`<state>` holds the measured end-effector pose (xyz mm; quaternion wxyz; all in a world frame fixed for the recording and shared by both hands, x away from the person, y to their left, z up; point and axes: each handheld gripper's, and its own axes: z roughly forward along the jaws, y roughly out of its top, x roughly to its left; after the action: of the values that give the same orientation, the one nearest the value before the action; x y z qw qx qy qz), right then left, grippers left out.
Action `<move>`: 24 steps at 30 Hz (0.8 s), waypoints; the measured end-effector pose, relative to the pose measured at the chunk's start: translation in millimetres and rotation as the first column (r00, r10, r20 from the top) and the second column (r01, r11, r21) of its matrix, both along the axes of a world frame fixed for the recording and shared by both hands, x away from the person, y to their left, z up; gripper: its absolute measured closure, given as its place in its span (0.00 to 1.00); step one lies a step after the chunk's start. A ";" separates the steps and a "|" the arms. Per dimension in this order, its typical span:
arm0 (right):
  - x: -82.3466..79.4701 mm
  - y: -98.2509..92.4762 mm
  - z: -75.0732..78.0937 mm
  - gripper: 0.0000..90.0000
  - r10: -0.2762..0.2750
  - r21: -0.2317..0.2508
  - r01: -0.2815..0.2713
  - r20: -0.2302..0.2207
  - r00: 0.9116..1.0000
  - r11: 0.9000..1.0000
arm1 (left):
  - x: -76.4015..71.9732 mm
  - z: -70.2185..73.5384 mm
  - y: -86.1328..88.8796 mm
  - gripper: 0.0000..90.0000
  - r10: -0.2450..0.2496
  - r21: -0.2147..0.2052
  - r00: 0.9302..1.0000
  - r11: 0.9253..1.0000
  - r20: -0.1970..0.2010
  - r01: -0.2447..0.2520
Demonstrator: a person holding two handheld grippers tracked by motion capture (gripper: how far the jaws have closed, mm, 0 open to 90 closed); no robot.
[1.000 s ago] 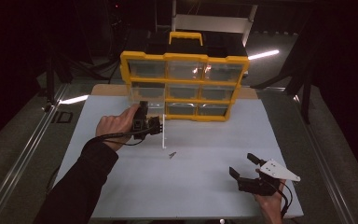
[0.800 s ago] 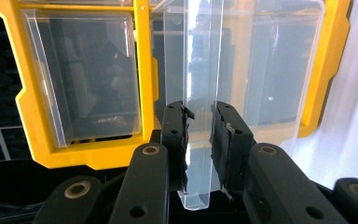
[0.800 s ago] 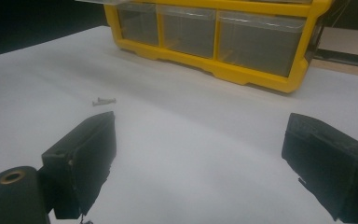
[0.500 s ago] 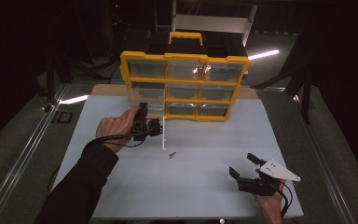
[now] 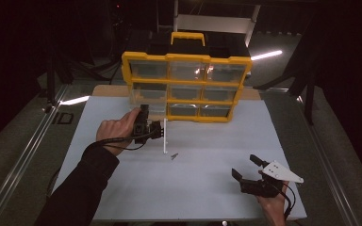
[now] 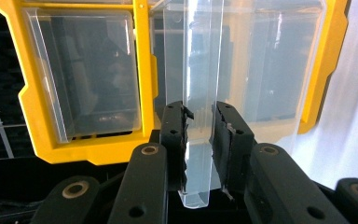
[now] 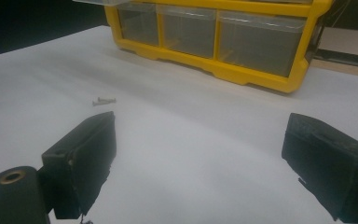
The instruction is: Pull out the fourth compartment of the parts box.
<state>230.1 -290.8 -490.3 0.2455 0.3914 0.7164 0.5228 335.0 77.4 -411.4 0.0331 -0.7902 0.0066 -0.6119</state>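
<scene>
A yellow organizer [image 5: 186,59] with clear drawers stands upright at the back of the white table. In front of its lower left corner, my left gripper [image 5: 161,130] is shut on the wall of a clear plastic drawer [image 5: 165,139], held out of the cabinet. In the left gripper view both pads of this gripper [image 6: 199,116] press on the clear drawer [image 6: 200,70], with the yellow frame [image 6: 142,70] behind. Two small screws [image 5: 173,156] lie on the table just past the drawer. My right gripper [image 5: 246,165] rests near the front right, open, with nothing between its fingers.
The right gripper view looks across the white tabletop [image 7: 191,116] from my right gripper [image 7: 200,140] to the screws [image 7: 103,101] and the organizer's bottom row [image 7: 223,70]. A metal rail [image 5: 33,136] runs along the table's left side. Dark surroundings lie beyond the table.
</scene>
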 end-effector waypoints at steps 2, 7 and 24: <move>0.0 -0.4 0.1 0.11 0.000 0.000 0.000 0.001 1.000 1.000 | -3.0 0.5 -0.3 0.84 -0.011 -0.007 1.000 1.000 -0.001 0.011; 0.1 -0.2 0.0 0.11 0.000 0.000 0.000 0.001 1.000 1.000 | -13.1 -0.1 -2.3 0.80 -0.030 -0.024 1.000 0.999 -0.004 0.030; -0.1 0.1 0.0 0.11 0.000 0.000 0.000 0.000 1.000 1.000 | -27.7 -6.9 11.7 0.63 -0.016 -0.185 0.990 0.983 -0.139 -0.011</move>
<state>230.0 -290.7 -490.2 0.2457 0.3914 0.7163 0.5229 307.3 89.1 -418.3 -0.0418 -0.8308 -0.0471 -0.5530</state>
